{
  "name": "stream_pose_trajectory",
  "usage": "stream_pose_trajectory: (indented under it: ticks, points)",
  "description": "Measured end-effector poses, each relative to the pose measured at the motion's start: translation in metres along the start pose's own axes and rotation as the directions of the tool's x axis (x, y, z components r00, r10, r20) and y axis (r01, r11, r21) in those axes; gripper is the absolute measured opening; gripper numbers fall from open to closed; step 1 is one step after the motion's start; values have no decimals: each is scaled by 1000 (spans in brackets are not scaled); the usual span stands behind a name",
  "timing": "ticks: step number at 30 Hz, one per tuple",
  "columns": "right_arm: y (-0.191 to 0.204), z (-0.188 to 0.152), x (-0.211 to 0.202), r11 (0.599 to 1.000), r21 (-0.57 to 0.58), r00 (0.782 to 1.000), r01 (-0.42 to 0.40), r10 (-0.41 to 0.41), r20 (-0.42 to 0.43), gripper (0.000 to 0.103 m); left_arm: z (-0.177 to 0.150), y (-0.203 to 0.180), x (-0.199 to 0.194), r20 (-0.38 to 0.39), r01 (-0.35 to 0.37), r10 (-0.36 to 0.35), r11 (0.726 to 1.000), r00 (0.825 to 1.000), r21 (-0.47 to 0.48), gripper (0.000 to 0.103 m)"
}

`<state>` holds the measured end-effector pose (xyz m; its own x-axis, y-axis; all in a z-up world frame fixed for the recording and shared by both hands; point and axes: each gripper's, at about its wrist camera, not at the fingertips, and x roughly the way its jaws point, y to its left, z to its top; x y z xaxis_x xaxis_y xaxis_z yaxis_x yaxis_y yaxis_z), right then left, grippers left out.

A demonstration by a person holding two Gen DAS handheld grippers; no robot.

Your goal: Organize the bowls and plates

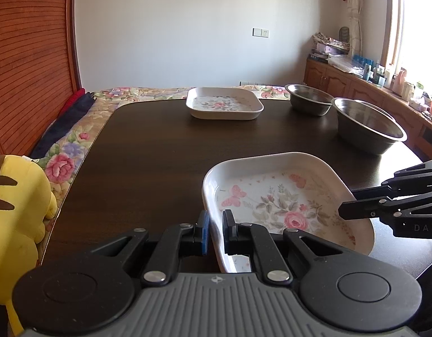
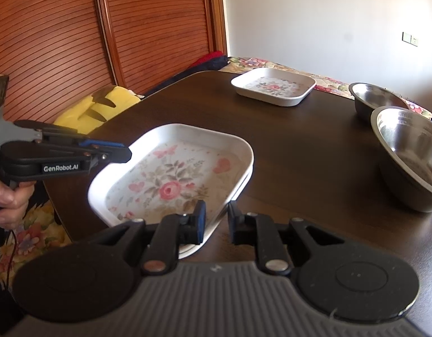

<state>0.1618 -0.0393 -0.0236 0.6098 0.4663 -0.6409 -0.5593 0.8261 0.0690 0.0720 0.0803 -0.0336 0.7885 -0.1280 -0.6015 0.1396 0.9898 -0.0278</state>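
Daylight floods in from a window (image 1: 412, 28) ahead and to the right of my left tool, blown out to pure white, so the dark table (image 1: 159, 146) carries a soft sheen. Both fisheye views bend hard at the edges, bowing the slatted wooden doors (image 2: 61, 42) and blackening the corners. My right view looks slightly softer, with the nearest floral plate (image 2: 171, 174) mildly blurred.

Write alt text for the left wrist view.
The left gripper clamps the near rim of a floral plate on a dark table, the right gripper at its far side. Beyond sit another floral plate and two steel bowls.
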Motion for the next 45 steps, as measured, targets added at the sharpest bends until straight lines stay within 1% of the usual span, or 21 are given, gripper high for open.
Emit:
stream_pose_trajectory:
  ticks: [7,11,13,17,18,19,24,31,41,45]
  points:
    - [-3,2,-8,1000,4,999,8,-8,36,19,1,2,-1,4,-4,4,1000,1000,-4,11]
    - [-9,6,-12,1000,12,998,15,-16,60,19,3,3,-3,12,-9,9,1000,1000,-4,17]
    - [-12,8,-13,1000,15,997,25,-26,75,19,5,4,-3,18,-14,14,1000,1000,-3,27]
    - [-19,13,-12,999,30,993,37,-40,110,19,11,6,-1,26,-17,17,1000,1000,-1,41]
    - [-21,14,-12,999,35,992,40,-44,120,19,13,6,1,27,-20,20,1000,999,0,48]
    - [-24,16,-11,998,42,990,42,-47,131,19,15,6,2,30,-22,22,1000,999,2,52]
    - [-34,24,-2,997,65,984,46,-56,171,19,26,8,10,43,-29,28,1000,999,10,59]
    - [-52,34,15,994,95,977,46,-65,205,19,47,14,29,59,-42,42,999,997,9,62]
    - [-60,48,40,995,90,971,42,-62,231,20,74,23,61,74,-52,50,998,996,18,64]
    - [-58,52,44,997,62,970,46,-59,236,20,83,28,71,79,-46,45,999,996,19,64]
